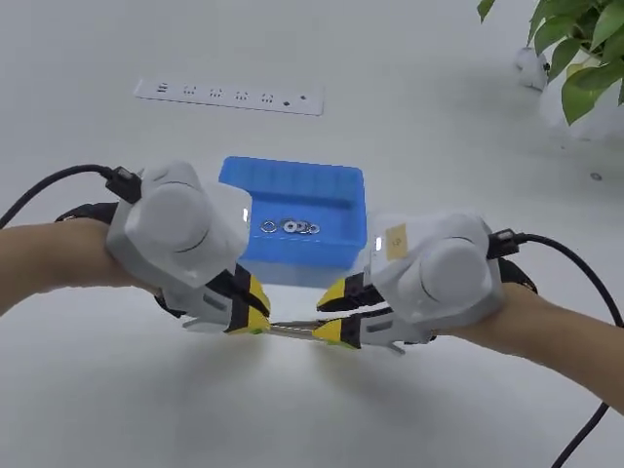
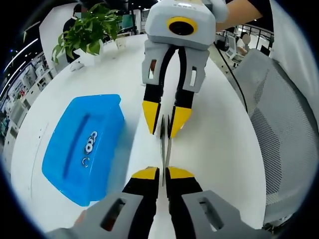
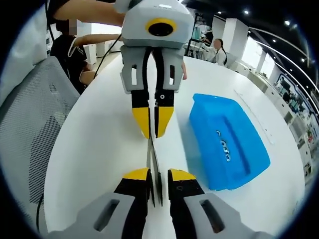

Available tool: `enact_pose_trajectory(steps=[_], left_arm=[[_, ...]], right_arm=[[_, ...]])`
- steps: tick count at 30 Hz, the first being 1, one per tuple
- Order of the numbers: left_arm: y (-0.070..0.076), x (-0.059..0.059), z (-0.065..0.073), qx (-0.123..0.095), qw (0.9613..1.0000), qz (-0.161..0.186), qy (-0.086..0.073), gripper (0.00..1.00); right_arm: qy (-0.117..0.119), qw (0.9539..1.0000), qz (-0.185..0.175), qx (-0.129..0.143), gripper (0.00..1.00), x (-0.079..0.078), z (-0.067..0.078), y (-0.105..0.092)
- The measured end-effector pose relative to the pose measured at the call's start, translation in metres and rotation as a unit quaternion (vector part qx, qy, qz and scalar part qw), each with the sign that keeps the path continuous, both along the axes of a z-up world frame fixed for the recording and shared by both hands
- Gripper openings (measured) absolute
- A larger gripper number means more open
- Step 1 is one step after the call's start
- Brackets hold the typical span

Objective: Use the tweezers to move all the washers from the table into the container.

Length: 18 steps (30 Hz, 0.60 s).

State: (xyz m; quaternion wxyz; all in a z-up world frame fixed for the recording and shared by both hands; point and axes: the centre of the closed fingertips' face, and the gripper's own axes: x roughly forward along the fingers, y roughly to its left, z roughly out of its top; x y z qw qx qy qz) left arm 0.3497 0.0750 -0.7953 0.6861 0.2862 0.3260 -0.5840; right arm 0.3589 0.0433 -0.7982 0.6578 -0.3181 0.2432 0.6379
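Observation:
Thin metal tweezers [image 1: 292,332] lie level just above the white table, held end to end between my two grippers. My left gripper [image 1: 255,310] is shut on one end [image 2: 163,167], and my right gripper [image 1: 333,314] is shut on the other end [image 3: 154,172]; the yellow fingertips face each other. Behind them stands the blue container [image 1: 292,185] with several washers [image 1: 291,227] on its floor. In the left gripper view the container [image 2: 65,159] and washers [image 2: 89,143] sit to the left; in the right gripper view the container [image 3: 239,164] and washers [image 3: 225,146] sit to the right.
A white power strip [image 1: 229,96] lies at the back of the table [image 1: 117,409]. A potted green plant [image 1: 583,49] stands at the far right corner. Black cables trail from both grippers. A grey mesh chair [image 2: 284,134] stands off the table's edge.

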Motion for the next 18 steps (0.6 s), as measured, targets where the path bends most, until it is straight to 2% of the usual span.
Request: enact_pose_trajectory(steps=[1, 4, 5, 9, 12, 15, 17, 18], left_arm=[[0.002, 0.0, 0.003, -0.004, 1.0, 0.008, 0.0, 0.1], [0.009, -0.002, 0.011, -0.016, 0.9992, 0.034, -0.01, 0.11], [0.012, -0.003, 0.015, -0.025, 0.9983, 0.05, -0.015, 0.14], [0.02, -0.012, 0.035, -0.054, 0.9945, 0.076, -0.047, 0.2], [0.033, -0.023, 0.041, -0.05, 0.9932, 0.085, -0.063, 0.25], [0.05, -0.026, 0.044, -0.043, 0.9894, 0.114, -0.079, 0.28], [0.061, -0.025, 0.051, -0.05, 0.9831, 0.15, -0.092, 0.36], [0.064, -0.028, 0.055, -0.059, 0.9797, 0.171, -0.087, 0.41]], right_arm=[[0.007, 0.9999, -0.013, 0.008, 0.15, 0.0, 0.003, -0.001], [-0.002, 0.9996, -0.027, 0.01, 0.16, 0.001, 0.009, -0.008], [-0.005, 0.9995, -0.031, 0.011, 0.16, 0.001, 0.011, -0.01], [-0.02, 0.9975, -0.064, 0.022, 0.19, 0.0, 0.024, -0.026], [-0.032, 0.9956, -0.084, 0.024, 0.21, -0.002, 0.031, -0.039], [-0.051, 0.9916, -0.116, 0.027, 0.24, -0.002, 0.039, -0.052], [-0.066, 0.9871, -0.142, 0.032, 0.28, -0.002, 0.047, -0.062], [-0.071, 0.9844, -0.154, 0.047, 0.3, -0.005, 0.056, -0.065]])
